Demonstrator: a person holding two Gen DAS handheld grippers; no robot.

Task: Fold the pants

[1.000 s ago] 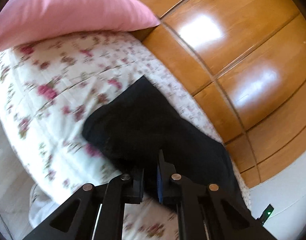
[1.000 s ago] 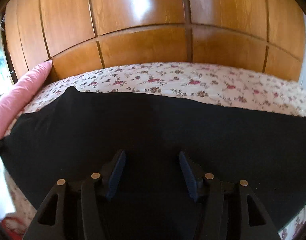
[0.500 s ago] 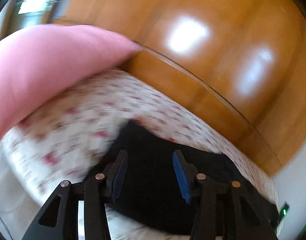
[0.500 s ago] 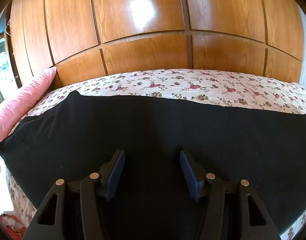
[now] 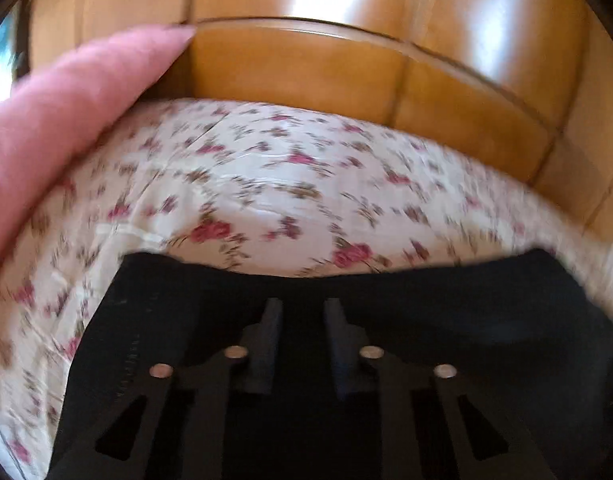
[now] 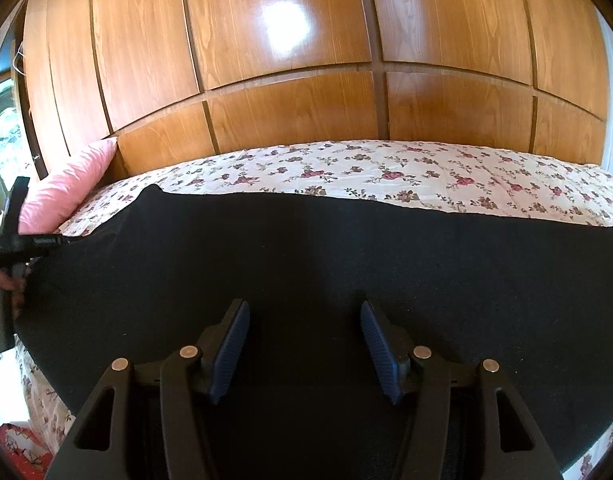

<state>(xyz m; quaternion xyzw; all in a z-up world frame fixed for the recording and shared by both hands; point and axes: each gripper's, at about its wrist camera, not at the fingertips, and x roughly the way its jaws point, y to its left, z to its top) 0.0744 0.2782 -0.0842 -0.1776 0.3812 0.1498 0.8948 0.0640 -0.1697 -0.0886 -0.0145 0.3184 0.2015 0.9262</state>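
Observation:
The black pants point(image 6: 306, 256) lie spread flat along the floral bed point(image 6: 386, 168), a long dark band across the right wrist view. My right gripper point(image 6: 304, 344) is open and empty, low over the middle of the pants. In the left wrist view the pants' left end point(image 5: 426, 312) lies under my left gripper point(image 5: 302, 320), whose fingers stand a narrow gap apart with nothing between them. The left gripper also shows at the far left of the right wrist view point(image 6: 38, 242), its tip at the pants' left edge.
A pink pillow point(image 5: 54, 132) rests at the left end of the bed, also in the right wrist view point(image 6: 66, 188). A glossy wooden panel wall point(image 6: 306, 60) runs behind the bed. The floral bedspread point(image 5: 266, 184) lies beyond the pants. A red item point(image 6: 14, 444) lies on the floor.
My left gripper let go of the pants' end, opened, then narrowed, and swung to face the wall over that end. The pants' left end now lies flat. The right gripper rose slightly, staying open.

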